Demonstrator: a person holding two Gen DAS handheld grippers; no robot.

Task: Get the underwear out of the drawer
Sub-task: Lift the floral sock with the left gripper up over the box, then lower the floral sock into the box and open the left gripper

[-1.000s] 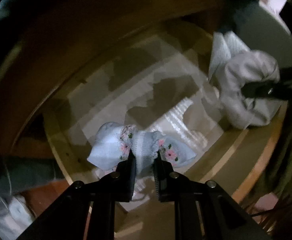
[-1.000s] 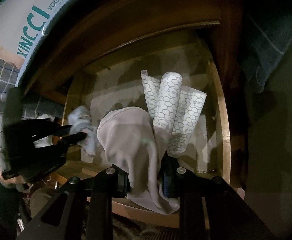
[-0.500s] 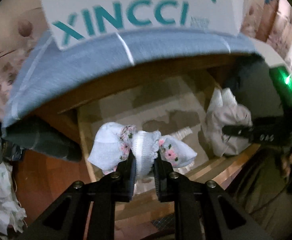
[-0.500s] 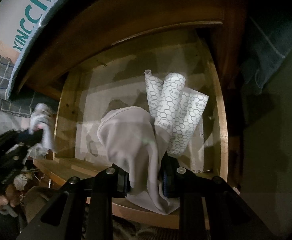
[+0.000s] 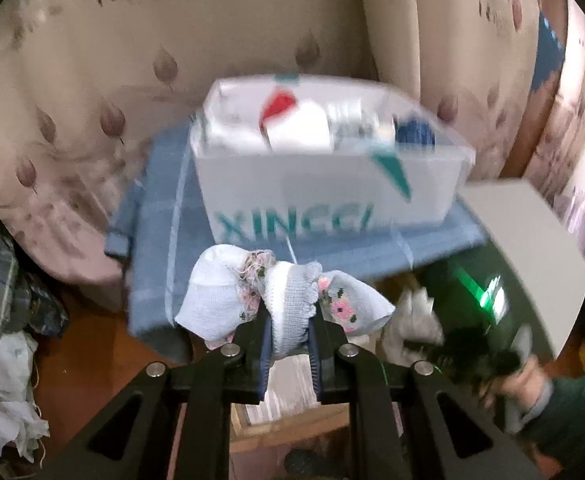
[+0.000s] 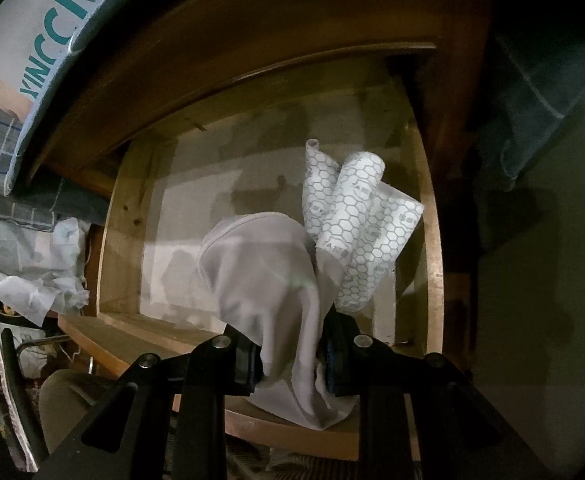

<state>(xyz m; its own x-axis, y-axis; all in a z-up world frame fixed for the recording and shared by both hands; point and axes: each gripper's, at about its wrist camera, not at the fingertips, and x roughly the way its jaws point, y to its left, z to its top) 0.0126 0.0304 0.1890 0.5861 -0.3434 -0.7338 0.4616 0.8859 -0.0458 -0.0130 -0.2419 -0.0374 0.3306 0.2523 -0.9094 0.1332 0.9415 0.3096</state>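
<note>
Left wrist view: my left hand-held gripper [image 5: 290,330] is clamped on the blue briefs [image 5: 280,300], a bunched pair with pink flower trim that spreads sideways across the jaws at lower centre. The pair is lifted clear of the drawer [image 5: 292,424], whose wooden front shows just below the fingers. Straight ahead, in the middle of the frame, a white box [image 5: 332,204] sits on a blue cloth [image 5: 160,248] draped over the worktop. As I judge it, that cloth is the nearest place to set the pair down, up and forward of the jaws. Patterned curtains [image 5: 92,80] fill the background. My other hand [image 5: 520,384] is blurred at lower right.

Right wrist view: my right hand-held gripper [image 6: 292,354] is closed on the grey briefs [image 6: 268,280], which hang from the jaws at lower centre with the long axis running up into the frame. They are low, over the drawer's front edge [image 6: 140,336], and just beside a rolled hexagon-print pair [image 6: 362,224] lying upright against the right wall. I judge this pair needs to go up and back to clear the drawer. The room here is dim.
</note>
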